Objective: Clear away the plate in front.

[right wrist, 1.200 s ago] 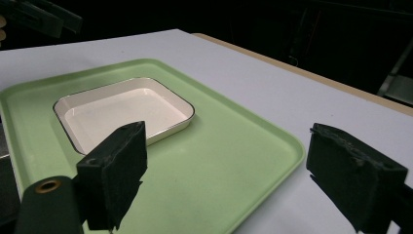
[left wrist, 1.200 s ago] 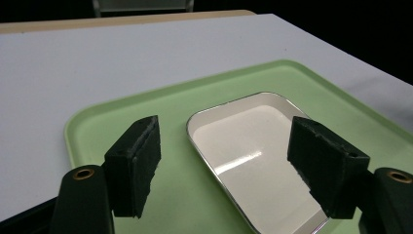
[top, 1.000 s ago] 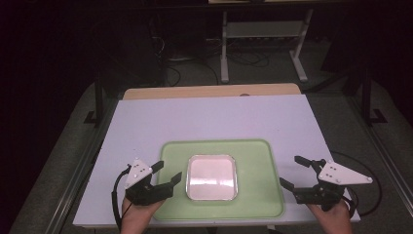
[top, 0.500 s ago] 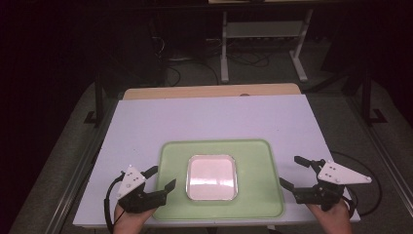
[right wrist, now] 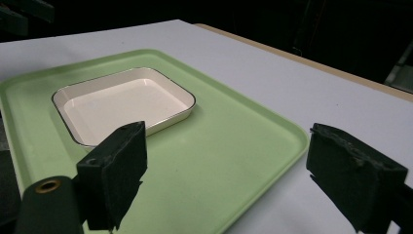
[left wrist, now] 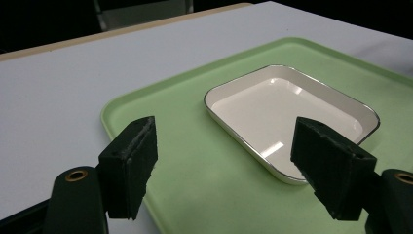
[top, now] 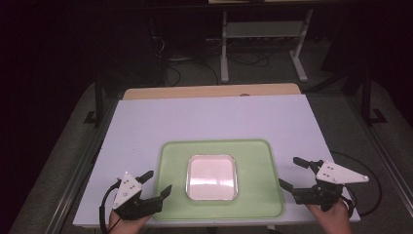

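At the near left corner of the table, the left gripper hovers with its jaws spread wide and nothing between them, pointing toward the left edge of the green tray. The tray lies flat near the front of the table, and a white square dish with a thin dark rim sits in its middle, apart from both grippers. Just off the tray's right edge, the right gripper hangs equally wide open and empty
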`<move>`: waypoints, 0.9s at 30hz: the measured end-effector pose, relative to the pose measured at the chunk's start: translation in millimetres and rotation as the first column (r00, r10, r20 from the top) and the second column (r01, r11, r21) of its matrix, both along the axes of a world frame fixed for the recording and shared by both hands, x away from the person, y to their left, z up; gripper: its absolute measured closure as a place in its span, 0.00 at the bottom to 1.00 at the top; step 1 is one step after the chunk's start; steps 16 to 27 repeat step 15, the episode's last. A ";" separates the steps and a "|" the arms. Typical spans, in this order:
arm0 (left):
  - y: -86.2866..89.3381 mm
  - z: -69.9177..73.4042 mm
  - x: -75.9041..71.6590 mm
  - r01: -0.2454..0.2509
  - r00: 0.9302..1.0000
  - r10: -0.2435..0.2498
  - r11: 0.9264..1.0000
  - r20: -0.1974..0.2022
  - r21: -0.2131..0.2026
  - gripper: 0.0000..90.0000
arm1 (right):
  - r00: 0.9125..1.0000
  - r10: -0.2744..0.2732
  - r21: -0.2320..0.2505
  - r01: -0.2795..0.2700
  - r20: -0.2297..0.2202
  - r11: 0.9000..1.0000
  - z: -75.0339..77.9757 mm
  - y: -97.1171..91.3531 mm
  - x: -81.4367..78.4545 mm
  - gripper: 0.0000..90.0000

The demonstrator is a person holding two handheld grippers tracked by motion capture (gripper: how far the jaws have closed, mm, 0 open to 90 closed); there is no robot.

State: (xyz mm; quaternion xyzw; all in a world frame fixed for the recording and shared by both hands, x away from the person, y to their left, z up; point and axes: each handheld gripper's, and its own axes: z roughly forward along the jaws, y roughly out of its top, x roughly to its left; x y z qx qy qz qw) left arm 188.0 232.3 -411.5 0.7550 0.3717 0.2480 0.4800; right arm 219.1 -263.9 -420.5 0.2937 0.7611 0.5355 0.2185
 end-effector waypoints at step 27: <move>-0.1 -1.7 -0.2 0.011 1.000 -0.011 1.000 0.021 0.015 0.27 | 1.000 0.023 -0.016 -0.023 -0.002 1.000 -1.4 6.8 1.2 0.16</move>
